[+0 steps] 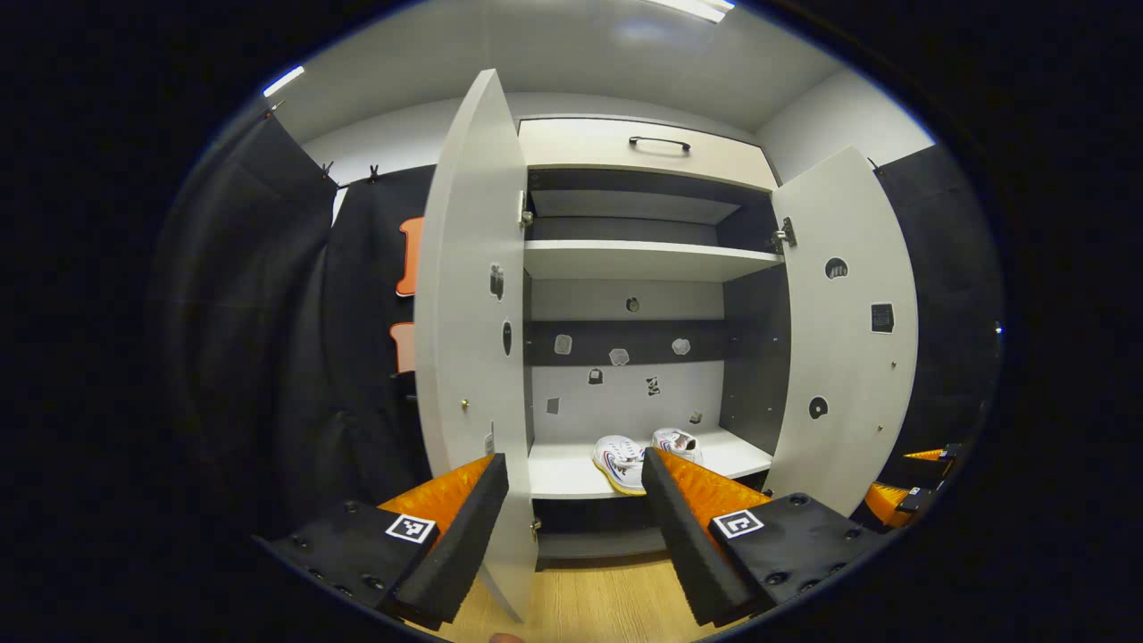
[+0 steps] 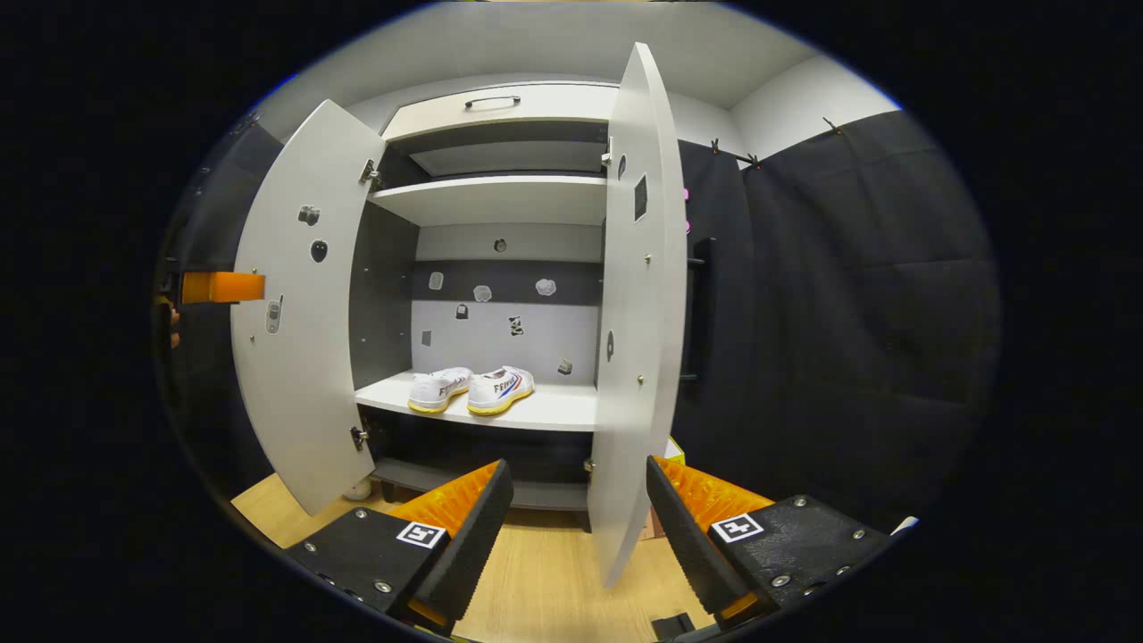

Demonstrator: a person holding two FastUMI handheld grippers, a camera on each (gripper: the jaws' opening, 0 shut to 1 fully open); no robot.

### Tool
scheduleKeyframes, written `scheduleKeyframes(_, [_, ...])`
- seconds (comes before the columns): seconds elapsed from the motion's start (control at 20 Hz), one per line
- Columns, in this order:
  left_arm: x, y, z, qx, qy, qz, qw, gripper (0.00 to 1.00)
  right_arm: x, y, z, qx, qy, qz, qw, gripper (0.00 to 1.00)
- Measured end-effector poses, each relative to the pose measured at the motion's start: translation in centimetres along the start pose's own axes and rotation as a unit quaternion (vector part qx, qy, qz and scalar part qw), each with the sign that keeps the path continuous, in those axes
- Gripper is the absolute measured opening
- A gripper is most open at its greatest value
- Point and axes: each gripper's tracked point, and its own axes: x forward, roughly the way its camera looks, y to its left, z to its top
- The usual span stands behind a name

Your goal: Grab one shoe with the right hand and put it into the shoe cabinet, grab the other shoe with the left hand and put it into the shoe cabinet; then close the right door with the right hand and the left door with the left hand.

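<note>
— Where are the shoes (image 2: 471, 390)?
— Both are sitting side by side on the cabinet's (image 1: 638, 143) lower shelf (image 2: 545, 413), doors standing open.
— And the fingers?
— Left gripper (image 1: 576, 518) and right gripper (image 2: 579, 522) are gaping wide, released.

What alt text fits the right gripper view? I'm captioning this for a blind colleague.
Two white shoes sit side by side on the lower shelf of an open shoe cabinet. The open right gripper straddles the edge of the right door; the left door also stands wide open above a wooden floor.

Lower cabinet shelf (image 2: 545, 411) carries two white shoes (image 2: 471, 390) side by side, touching; wood floor (image 2: 536, 572) below.
</note>
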Motion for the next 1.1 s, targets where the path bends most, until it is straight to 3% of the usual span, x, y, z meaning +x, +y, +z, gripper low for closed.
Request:
scheduleKeyframes(0.25, [-2.7, 2.7, 0.3, -0.016, -0.01, 0.006, 1.0, 0.95, 0.1, -4.8, 0.2, 0.029, 0.006, -0.03, 0.999, 0.92])
scheduleKeyframes(0.7, [-5.3, 6.7, -0.5, -0.016, -0.008, 0.029, 0.999, 0.95, 1.8, -13.9, -0.8, 0.029, 0.01, -0.101, 0.994, 0.92])
scheduleKeyframes(1.1, [-5.3, 8.9, -1.6, -0.011, 0.004, 0.043, 0.999, 0.95, 8.0, -13.5, -3.1, 0.049, 0.023, -0.089, 0.995, 0.93])
